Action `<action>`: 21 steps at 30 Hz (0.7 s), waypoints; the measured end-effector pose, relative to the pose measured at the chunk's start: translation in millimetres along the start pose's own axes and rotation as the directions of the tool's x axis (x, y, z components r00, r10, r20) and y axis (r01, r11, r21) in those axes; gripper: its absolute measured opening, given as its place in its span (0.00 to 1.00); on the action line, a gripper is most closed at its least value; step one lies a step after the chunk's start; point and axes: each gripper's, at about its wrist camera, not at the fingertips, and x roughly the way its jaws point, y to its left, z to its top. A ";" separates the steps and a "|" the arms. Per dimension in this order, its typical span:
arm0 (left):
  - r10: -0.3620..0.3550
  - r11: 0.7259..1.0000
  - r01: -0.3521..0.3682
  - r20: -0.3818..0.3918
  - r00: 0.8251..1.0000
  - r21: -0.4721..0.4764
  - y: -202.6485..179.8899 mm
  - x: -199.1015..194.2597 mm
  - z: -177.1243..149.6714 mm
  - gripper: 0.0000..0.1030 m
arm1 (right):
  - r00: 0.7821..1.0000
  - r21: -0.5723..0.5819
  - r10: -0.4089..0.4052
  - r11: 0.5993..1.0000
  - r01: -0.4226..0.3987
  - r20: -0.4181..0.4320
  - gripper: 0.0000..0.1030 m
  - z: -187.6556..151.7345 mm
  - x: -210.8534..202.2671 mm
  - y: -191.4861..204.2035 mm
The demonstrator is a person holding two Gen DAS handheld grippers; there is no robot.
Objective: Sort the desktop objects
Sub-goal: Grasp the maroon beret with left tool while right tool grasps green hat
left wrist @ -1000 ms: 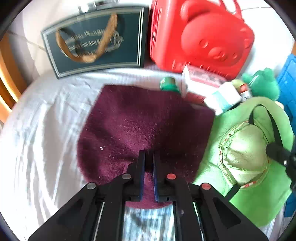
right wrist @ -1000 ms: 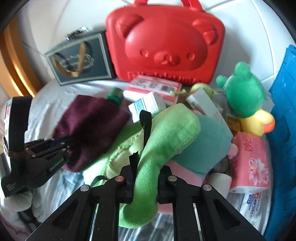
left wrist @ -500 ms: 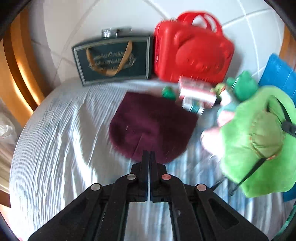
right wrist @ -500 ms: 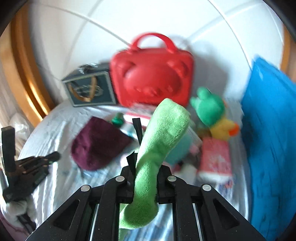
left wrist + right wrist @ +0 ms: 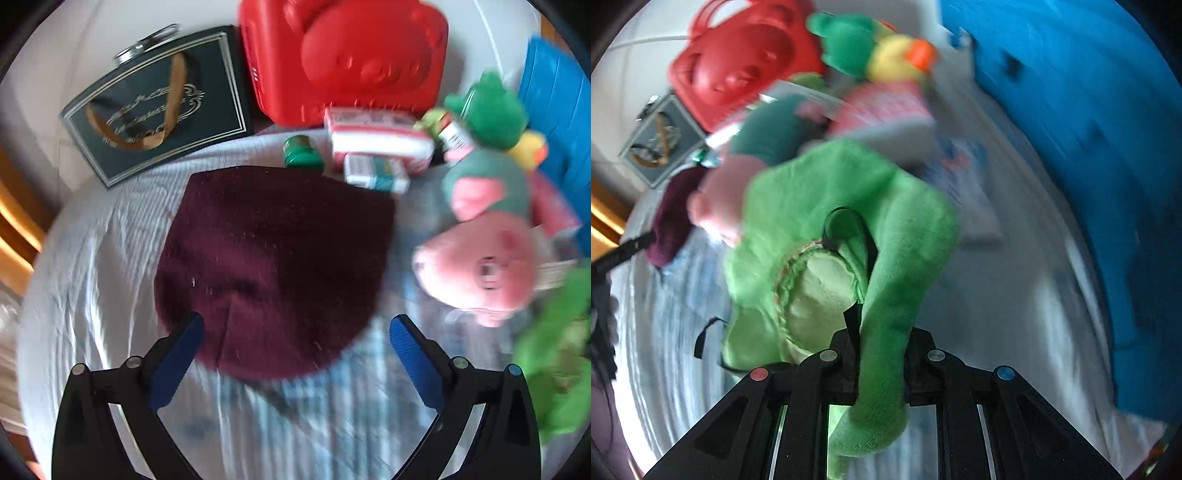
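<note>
I am in the middle of the sorting. My right hand-held gripper (image 5: 879, 373) is clamped on the green plush hat (image 5: 846, 236) and carries it above the cloth-covered tabletop (image 5: 1015, 325), near the blue bin (image 5: 1100, 147). My left hand-held gripper (image 5: 295, 332) is opening its jaws wide; the dark red knit hat (image 5: 273, 258) lies flat on the tabletop, its near edge between them, not gripped. I judge the next move is to lower the left one and close on this edge.

Maroon knit hat (image 5: 273, 266) flat on cloth; green plush hat (image 5: 849, 229) lifted, dangling.
</note>
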 end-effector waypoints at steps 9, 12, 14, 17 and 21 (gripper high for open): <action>-0.066 0.998 0.066 -0.022 0.998 0.011 6.1 40.9 -8.8 1.00 | 0.998 0.065 0.061 0.996 -0.059 -0.017 0.87 -17.6 6.0 -21.0; -0.066 0.998 0.066 0.000 0.998 0.002 7.5 37.8 -12.4 1.00 | 0.997 0.047 0.074 0.996 -0.073 -0.021 0.90 -21.3 8.3 -15.8; -0.067 0.998 0.067 0.008 0.998 -0.001 8.4 35.9 -13.6 1.00 | 0.997 0.043 0.077 0.996 -0.076 -0.031 1.00 -23.3 13.3 -14.6; -0.061 0.998 0.061 0.005 0.998 -0.004 7.5 34.2 -12.4 1.00 | 0.998 0.040 0.058 0.998 -0.056 -0.035 1.00 -24.0 19.8 -10.7; -0.019 1.000 0.019 0.027 0.999 -0.001 -1.5 24.0 -10.5 0.50 | 0.999 0.000 0.036 0.999 -0.036 0.004 1.00 -24.3 22.4 -0.4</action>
